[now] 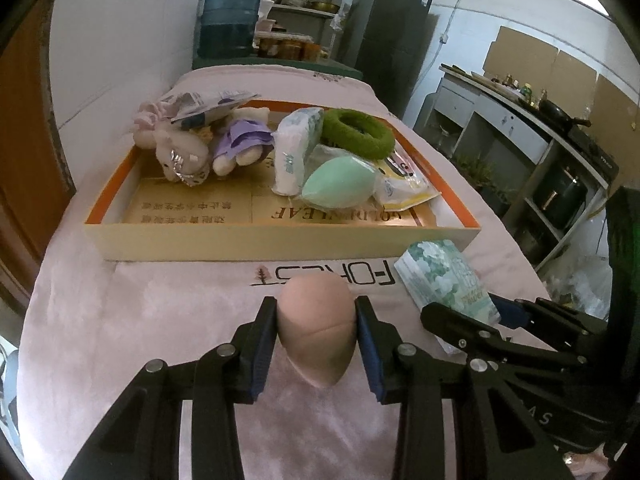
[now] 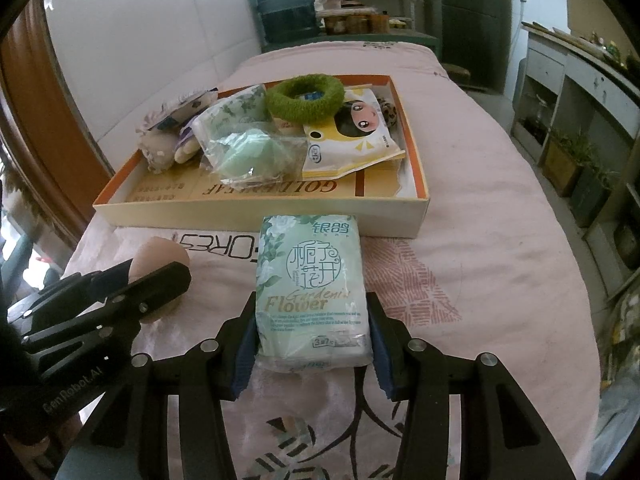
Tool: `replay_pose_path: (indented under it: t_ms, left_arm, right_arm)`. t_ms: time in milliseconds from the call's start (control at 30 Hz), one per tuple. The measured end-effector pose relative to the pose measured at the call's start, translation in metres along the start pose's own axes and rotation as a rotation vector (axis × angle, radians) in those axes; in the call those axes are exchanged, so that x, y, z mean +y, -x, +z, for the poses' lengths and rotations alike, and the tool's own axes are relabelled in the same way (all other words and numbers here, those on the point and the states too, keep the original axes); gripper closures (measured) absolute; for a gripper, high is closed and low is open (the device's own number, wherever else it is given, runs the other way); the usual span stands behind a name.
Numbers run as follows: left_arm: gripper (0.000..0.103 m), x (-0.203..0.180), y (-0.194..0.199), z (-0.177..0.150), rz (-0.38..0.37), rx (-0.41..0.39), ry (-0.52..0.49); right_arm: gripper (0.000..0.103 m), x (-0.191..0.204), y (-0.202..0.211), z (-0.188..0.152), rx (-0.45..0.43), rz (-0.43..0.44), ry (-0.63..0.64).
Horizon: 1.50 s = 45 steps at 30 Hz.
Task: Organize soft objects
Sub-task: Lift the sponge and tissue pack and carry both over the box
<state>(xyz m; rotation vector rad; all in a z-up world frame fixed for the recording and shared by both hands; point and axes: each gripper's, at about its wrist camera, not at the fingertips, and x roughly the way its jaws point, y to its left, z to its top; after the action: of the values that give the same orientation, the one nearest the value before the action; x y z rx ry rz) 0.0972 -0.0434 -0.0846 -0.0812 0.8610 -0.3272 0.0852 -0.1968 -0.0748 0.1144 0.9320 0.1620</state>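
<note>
A pink egg-shaped sponge (image 1: pixel 316 332) lies on the pink tablecloth just in front of the tray. My left gripper (image 1: pixel 316 308) is shut on it, one blue pad against each side. To its right a green-and-white tissue pack (image 2: pixel 312 280) lies flat, and my right gripper (image 2: pixel 312 304) is shut on its near end. The shallow orange-rimmed tray (image 1: pixel 280 244) holds plush toys (image 1: pixel 184 156), another tissue pack (image 1: pixel 296 148), a fuzzy green ring (image 1: pixel 358 132), a mint sponge (image 1: pixel 336 184) and a yellow packet (image 1: pixel 404 184). The two grippers stand side by side.
The tray's near left floor (image 1: pixel 192 208) is bare. A blue water bottle (image 1: pixel 230 20) and a dark fridge (image 1: pixel 390 32) stand beyond the table's far end. A counter with shelves and pots (image 1: pixel 552 160) runs along the right, past the table's edge.
</note>
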Motion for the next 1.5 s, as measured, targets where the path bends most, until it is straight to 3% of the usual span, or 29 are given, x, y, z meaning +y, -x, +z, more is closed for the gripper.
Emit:
replay_pose_path:
  t_ms: [533, 900, 1067, 1300, 1500]
  left_arm:
    - [0.064, 0.007, 0.018, 0.010, 0.023, -0.052, 0.015]
    - [0.064, 0.019, 0.032, 0.033, 0.047, -0.119, 0.030]
    - [0.064, 0.025, 0.036, 0.044, 0.059, -0.146, 0.038]
    - [0.064, 0.029, 0.036, 0.045, 0.063, -0.148, 0.047]
    - [0.064, 0.030, 0.033, 0.042, 0.060, -0.139, 0.055]
  right_arm:
    - [0.053, 0.004, 0.017, 0.012, -0.048, 0.027, -0.003]
    - [0.053, 0.010, 0.041, 0.034, -0.135, 0.027, 0.038]
    - [0.060, 0.010, 0.046, 0.047, -0.161, 0.038, 0.052]
    - [0.059, 0.008, 0.039, 0.037, -0.120, 0.041, 0.081]
    - [0.053, 0.004, 0.020, 0.012, -0.020, 0.035, 0.075]
